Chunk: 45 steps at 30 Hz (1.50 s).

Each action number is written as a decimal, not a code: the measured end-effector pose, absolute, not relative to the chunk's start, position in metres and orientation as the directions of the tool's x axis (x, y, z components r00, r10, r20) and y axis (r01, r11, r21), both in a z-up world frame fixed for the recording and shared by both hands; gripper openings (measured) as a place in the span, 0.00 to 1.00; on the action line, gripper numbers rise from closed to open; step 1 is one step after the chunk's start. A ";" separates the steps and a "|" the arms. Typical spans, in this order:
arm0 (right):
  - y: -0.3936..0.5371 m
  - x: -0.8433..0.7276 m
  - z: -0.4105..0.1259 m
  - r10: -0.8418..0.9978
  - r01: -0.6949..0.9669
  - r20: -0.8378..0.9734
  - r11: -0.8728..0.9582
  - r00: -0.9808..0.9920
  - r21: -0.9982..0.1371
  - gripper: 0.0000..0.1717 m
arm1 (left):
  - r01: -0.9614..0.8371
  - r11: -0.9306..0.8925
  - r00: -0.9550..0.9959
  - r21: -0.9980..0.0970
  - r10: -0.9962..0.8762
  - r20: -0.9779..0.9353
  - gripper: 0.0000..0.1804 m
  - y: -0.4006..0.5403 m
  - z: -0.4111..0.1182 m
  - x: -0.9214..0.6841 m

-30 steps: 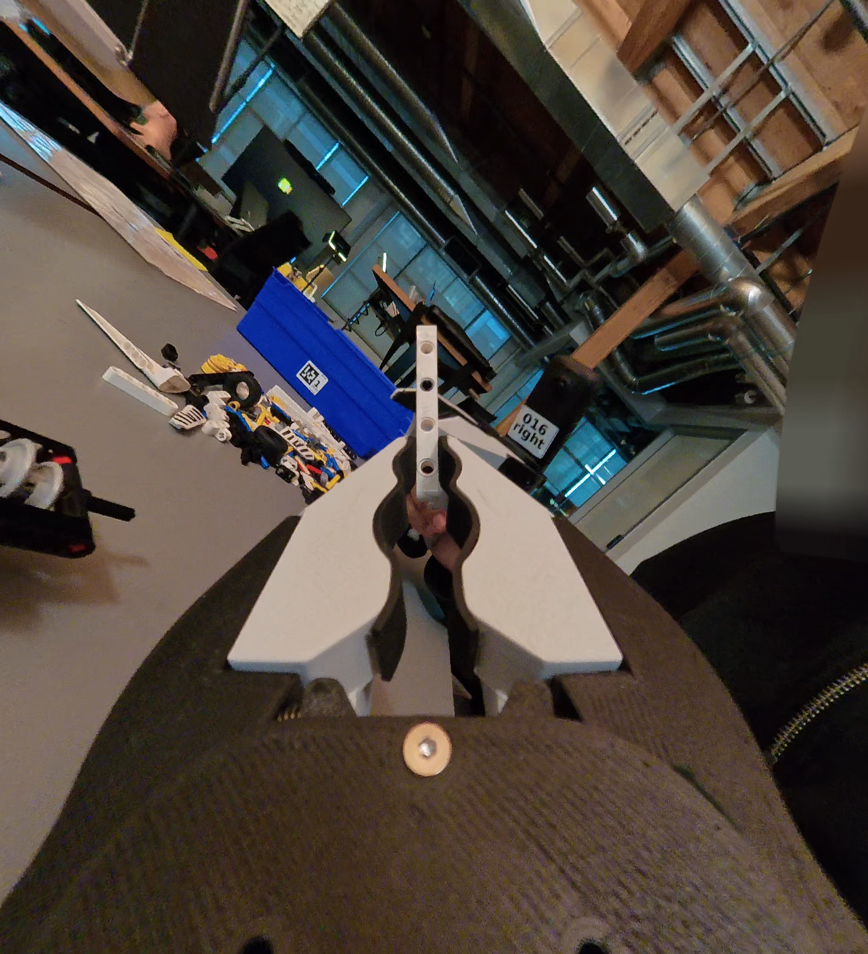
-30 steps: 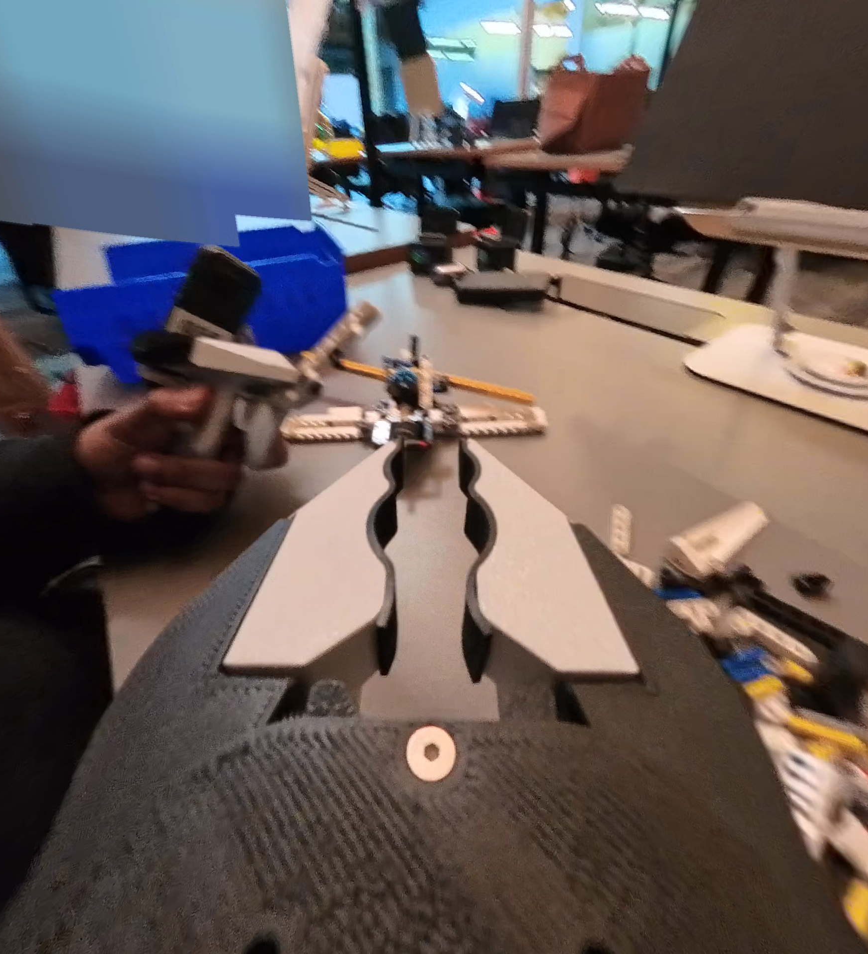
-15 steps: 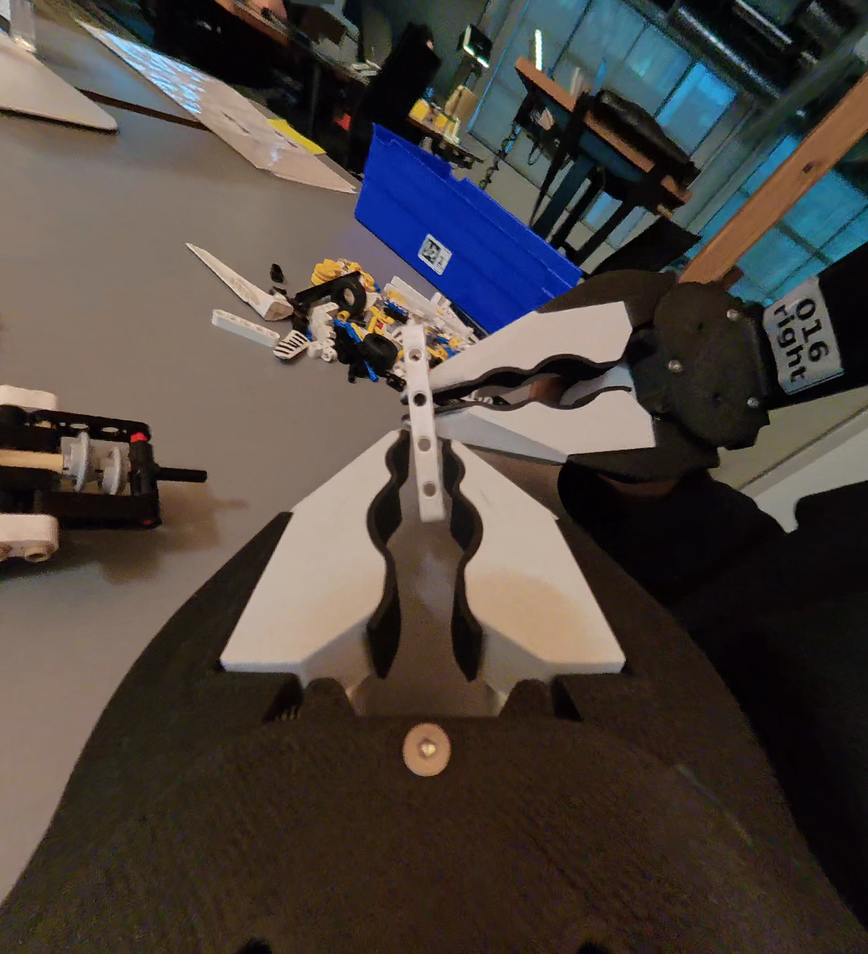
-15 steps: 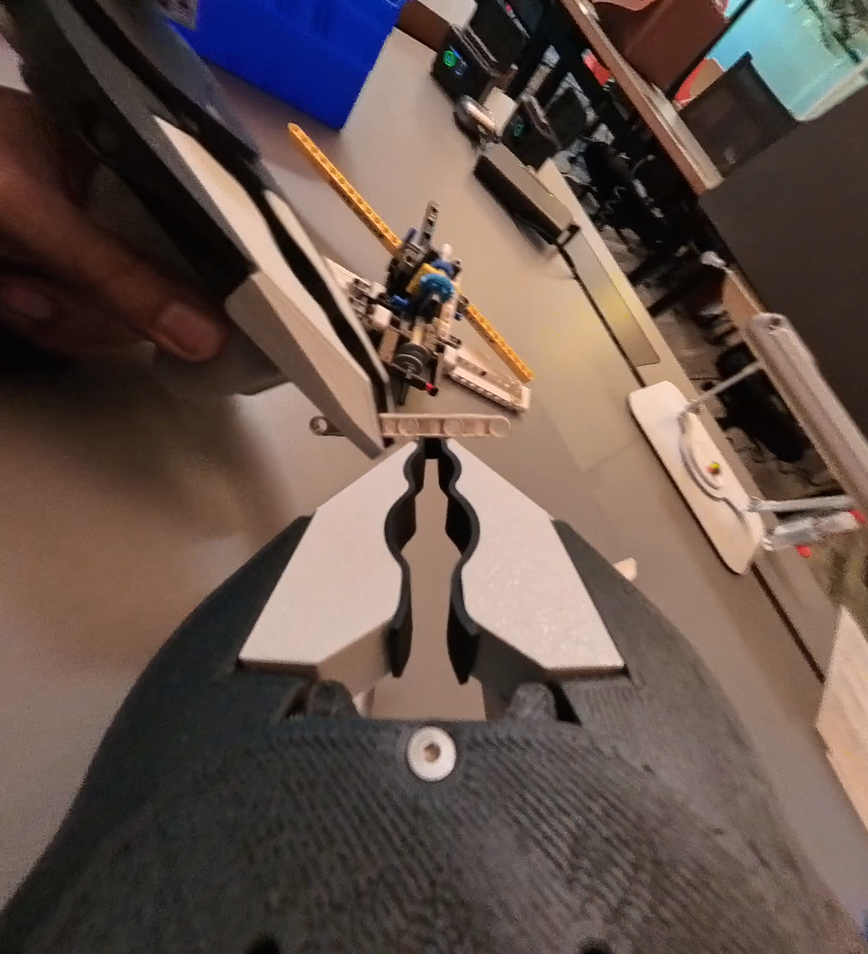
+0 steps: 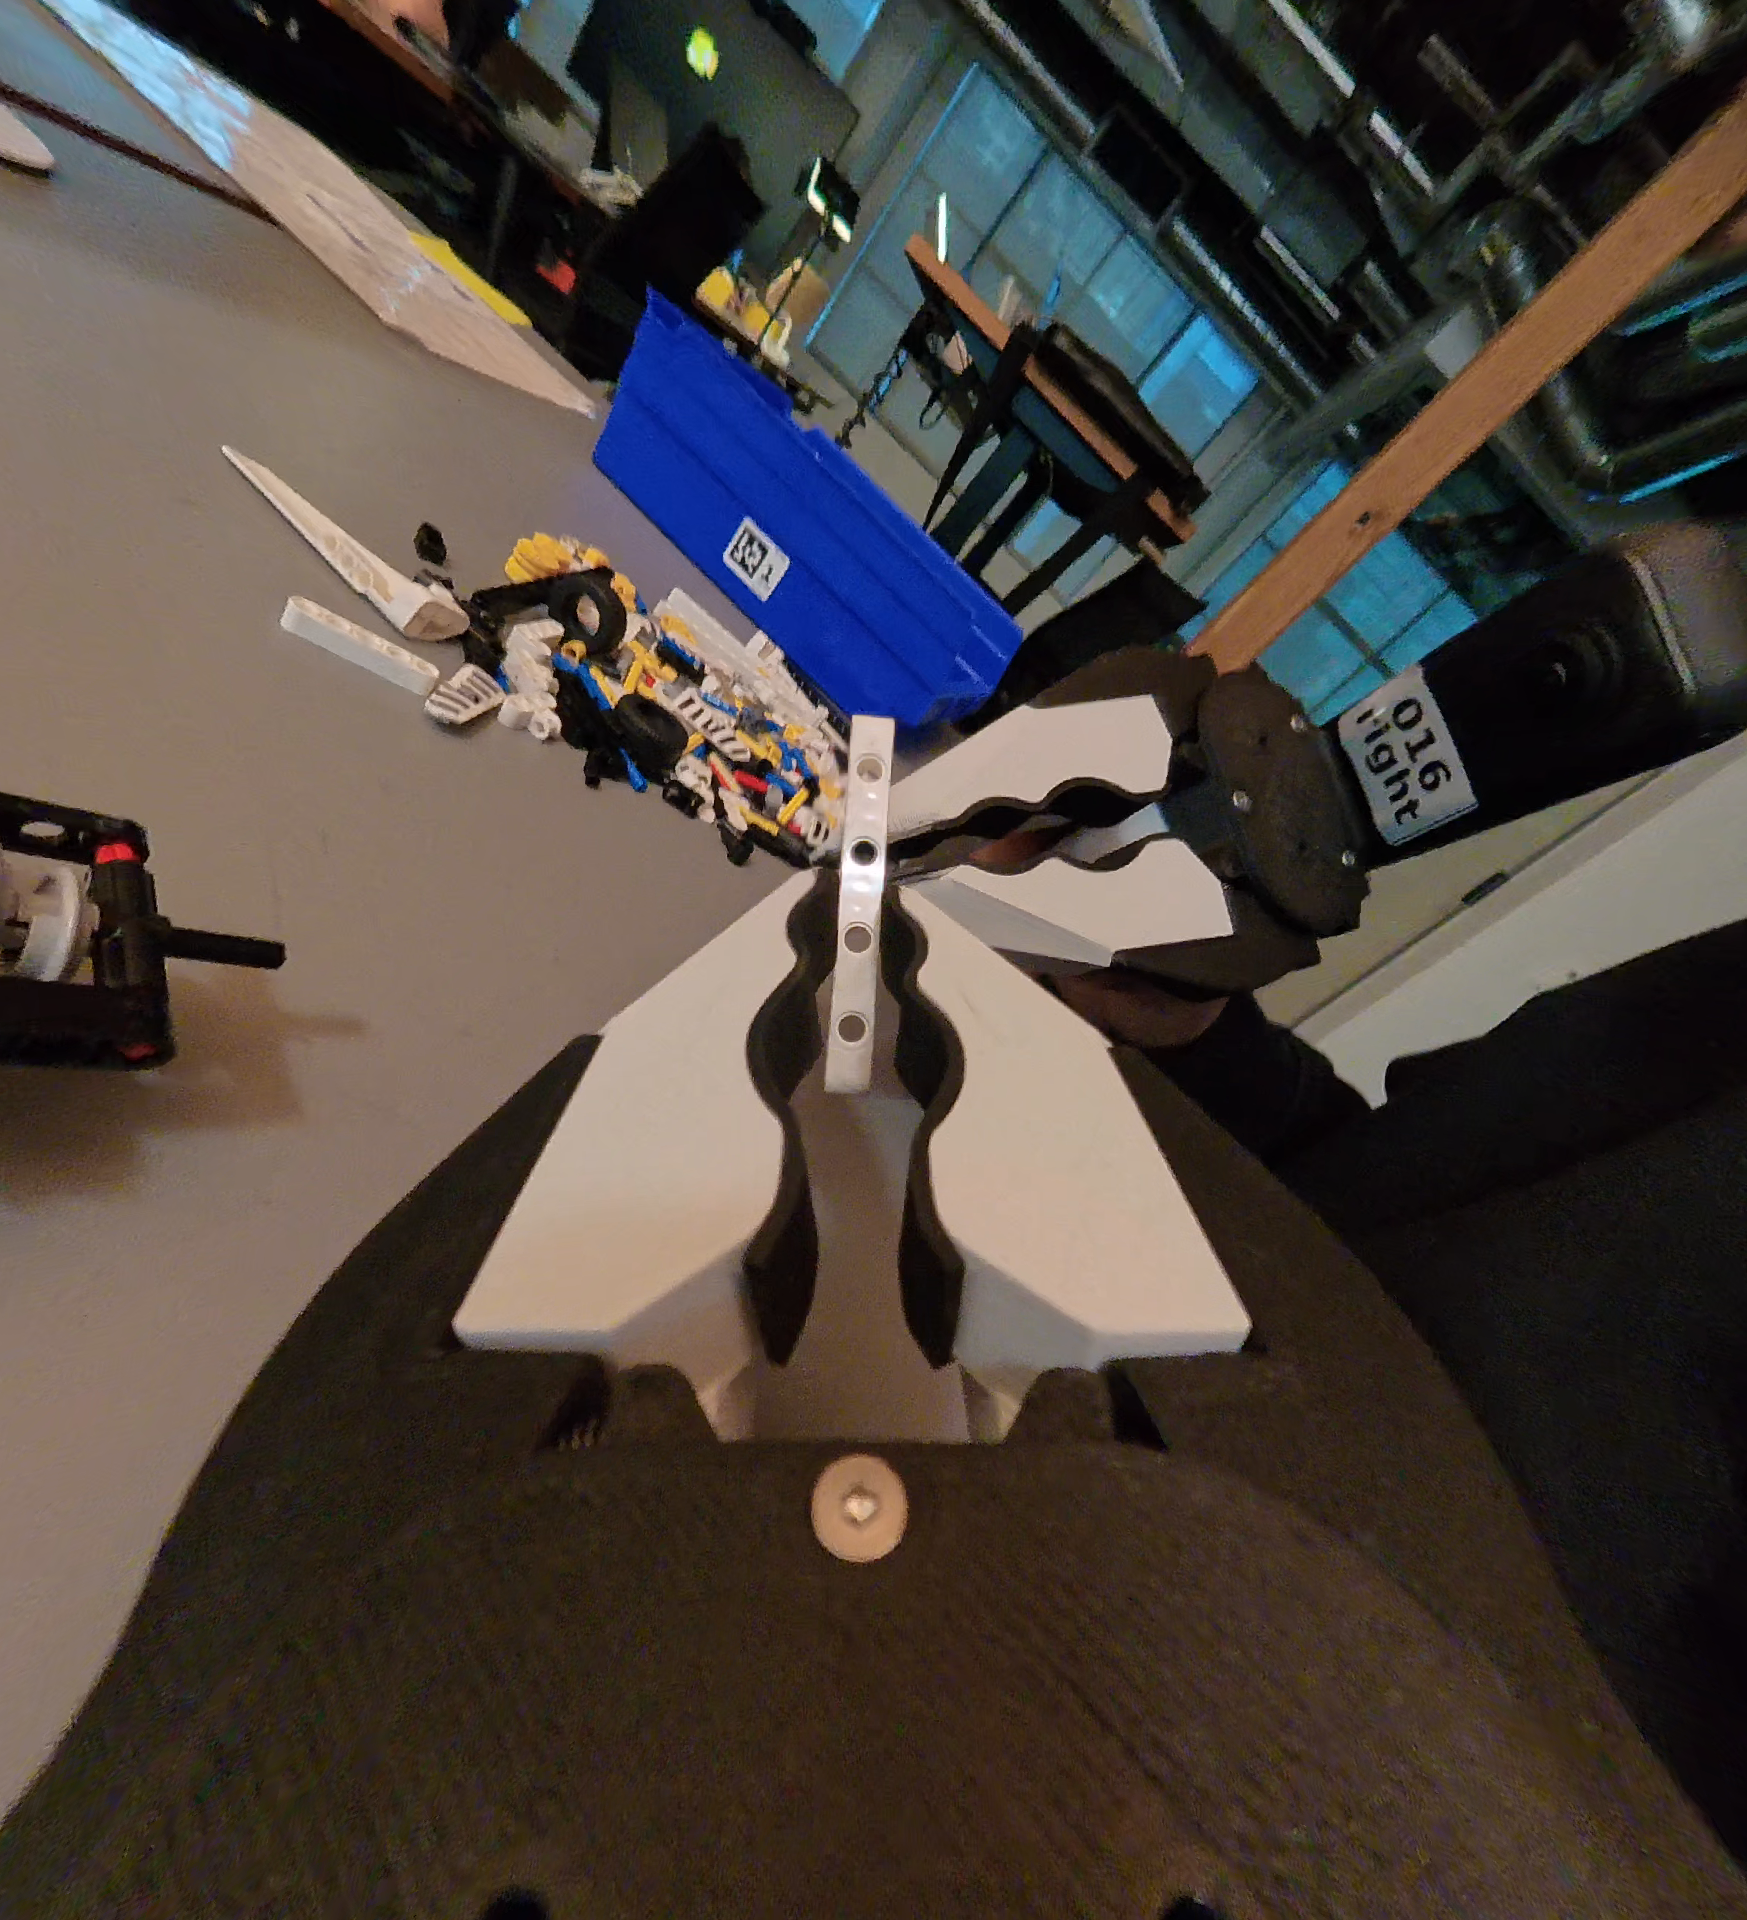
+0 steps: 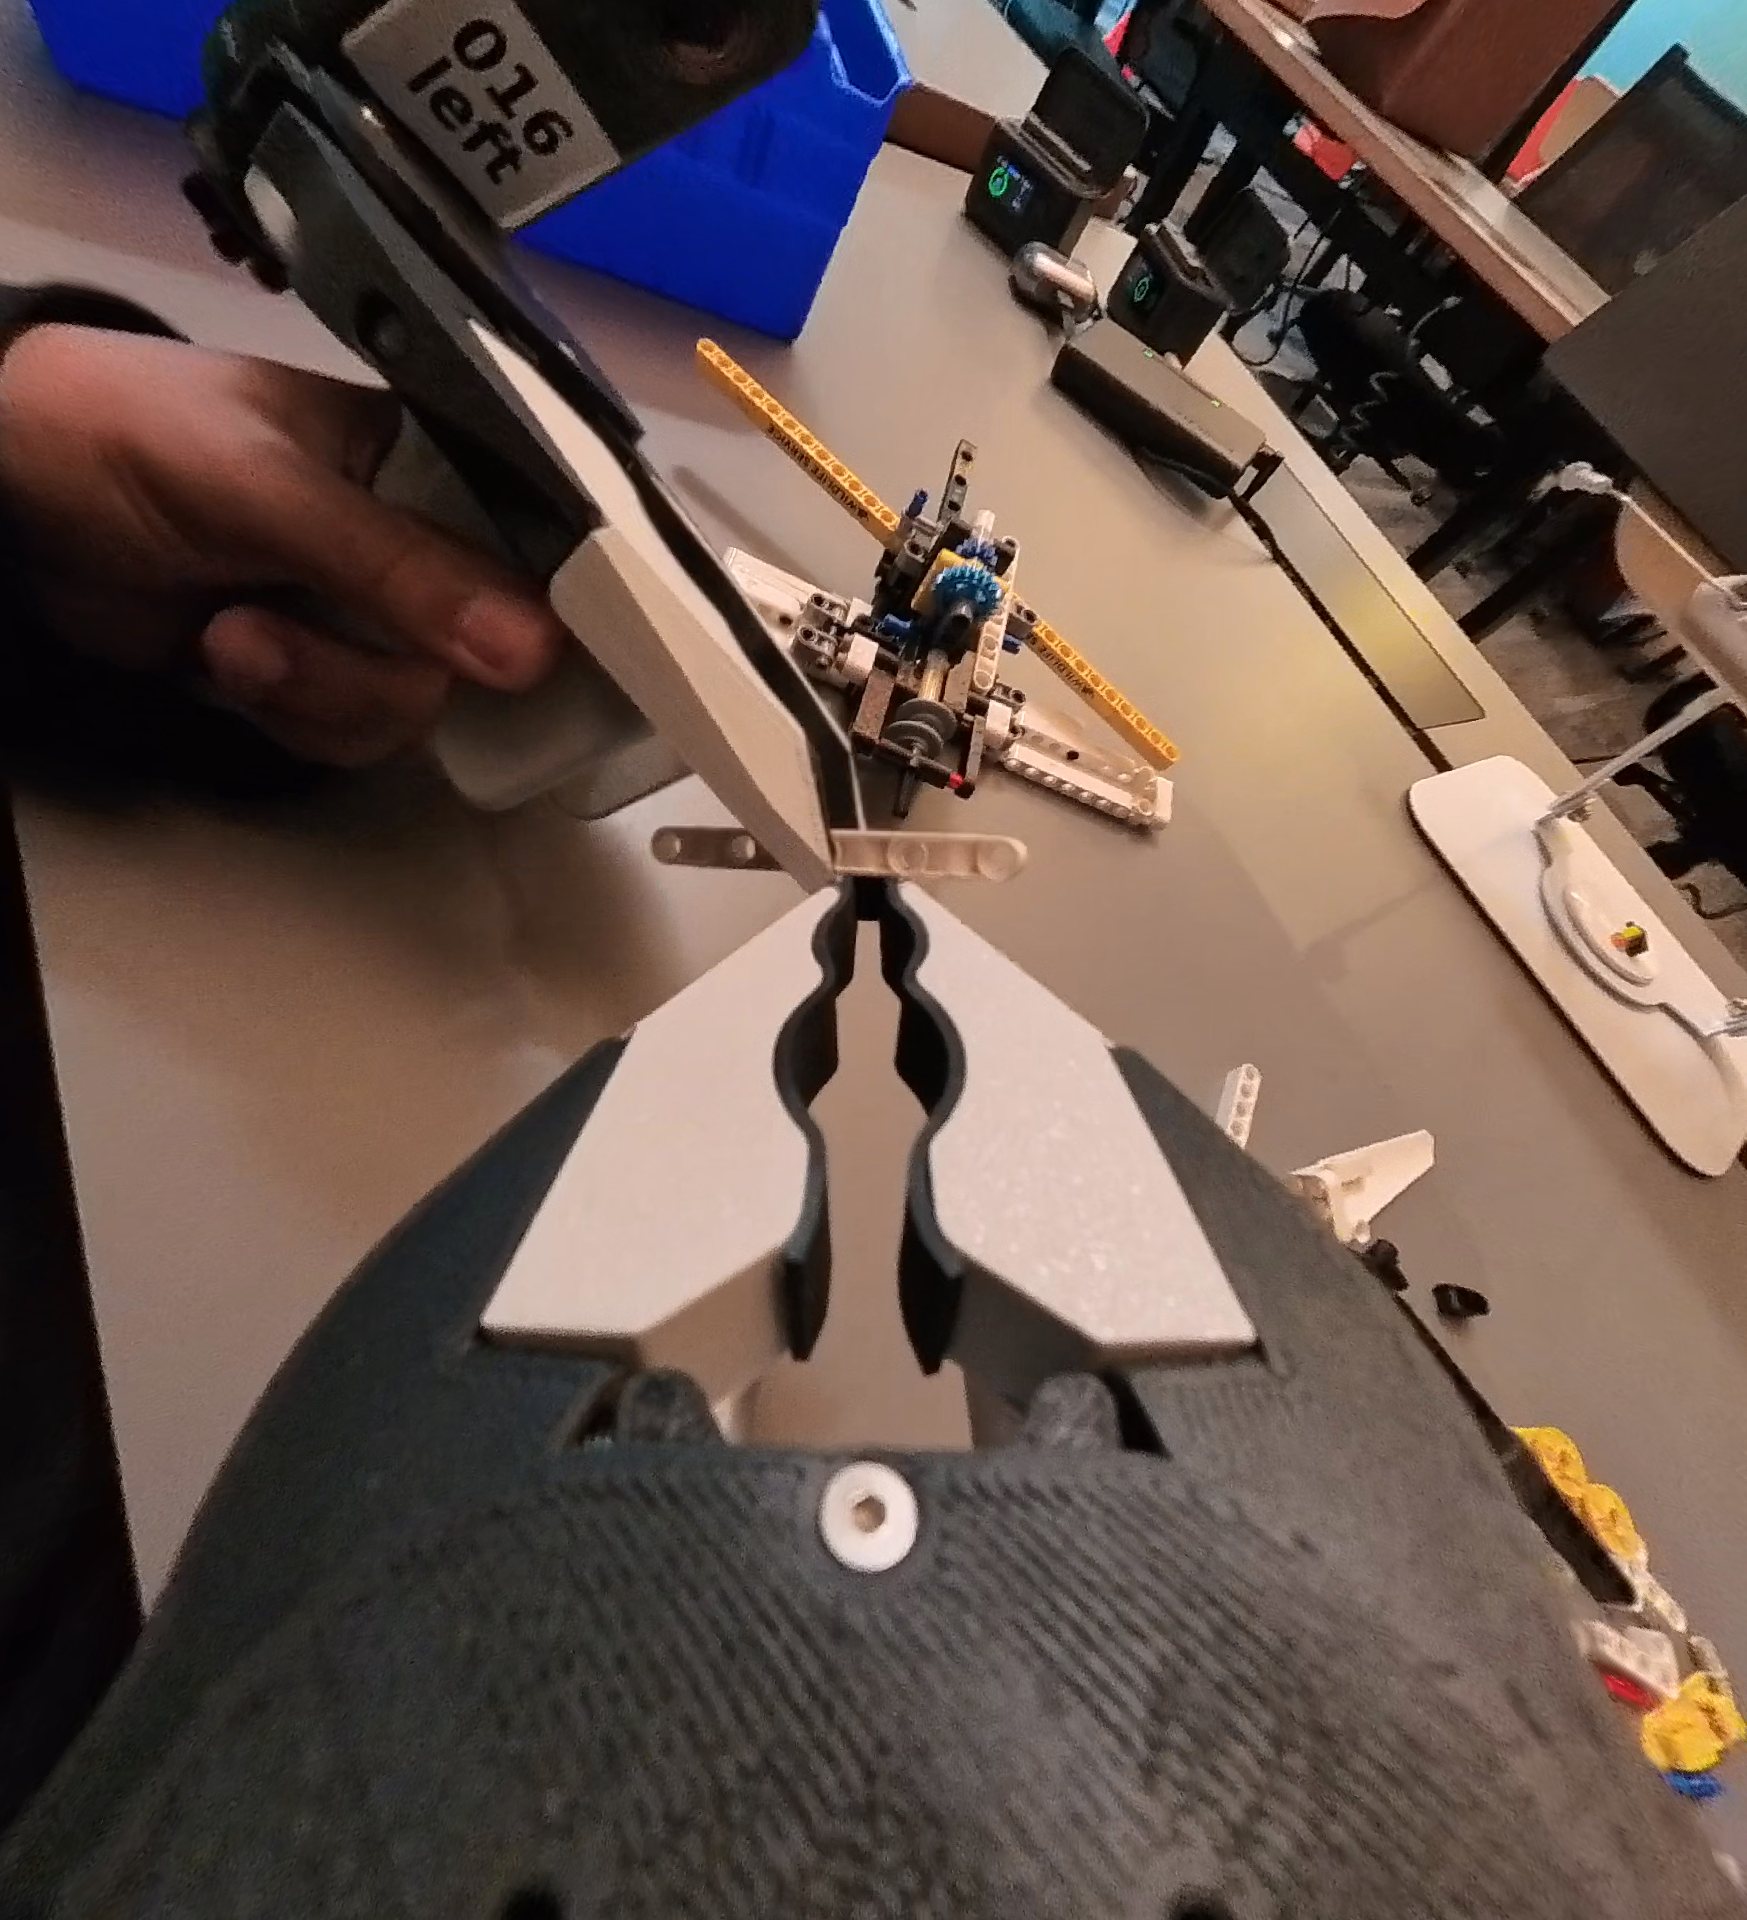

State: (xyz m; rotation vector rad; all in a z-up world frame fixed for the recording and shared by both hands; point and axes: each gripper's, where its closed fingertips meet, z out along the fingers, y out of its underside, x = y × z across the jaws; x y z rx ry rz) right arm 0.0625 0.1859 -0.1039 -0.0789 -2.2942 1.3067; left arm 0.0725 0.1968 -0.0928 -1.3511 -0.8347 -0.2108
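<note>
Above the grey table (image 5: 121, 520), both hand-held grippers (image 5: 861, 883) (image 6: 861, 883) pinch one thin white holed beam (image 5: 864, 831).

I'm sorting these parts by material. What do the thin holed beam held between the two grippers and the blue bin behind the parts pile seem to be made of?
The white beam, gripped by the left gripper and the right gripper, looks like moulded hard plastic: smooth, slightly glossy, with evenly round holes. The blue bin also looks like rigid plastic, uniformly coloured with ribbed walls and a soft sheen.
</note>
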 end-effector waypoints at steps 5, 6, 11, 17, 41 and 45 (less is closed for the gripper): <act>0.191 0.058 -0.090 0.357 -0.184 0.380 0.476 -0.853 -0.860 0.02 | 0.527 0.415 0.689 -0.742 0.303 0.658 0.03 0.185 -0.067 0.065; 0.205 0.048 -0.098 0.391 -0.156 0.413 0.542 -0.822 -0.825 0.01 | 0.469 0.551 0.662 -0.690 0.298 0.688 0.03 0.155 -0.051 0.054; 0.283 0.034 -0.114 0.540 0.033 0.272 0.489 -0.797 -0.872 0.01 | 0.325 0.365 0.650 -0.873 0.584 0.486 0.03 0.106 -0.045 0.050; 0.365 -0.027 -0.124 0.770 0.267 0.311 0.520 -0.557 -0.811 0.01 | 0.393 0.307 0.725 -0.867 0.477 0.498 0.03 0.170 -0.054 0.052; 0.431 -0.015 -0.062 0.896 -0.194 0.389 0.351 -0.213 -0.916 0.00 | 0.437 -0.374 0.836 -0.818 0.505 0.216 0.03 0.337 -0.136 -0.017; 0.440 -0.024 -0.070 0.913 -0.133 0.371 0.352 -0.170 -0.927 0.00 | 0.452 -0.340 0.812 -0.824 0.539 0.223 0.12 0.357 -0.128 -0.051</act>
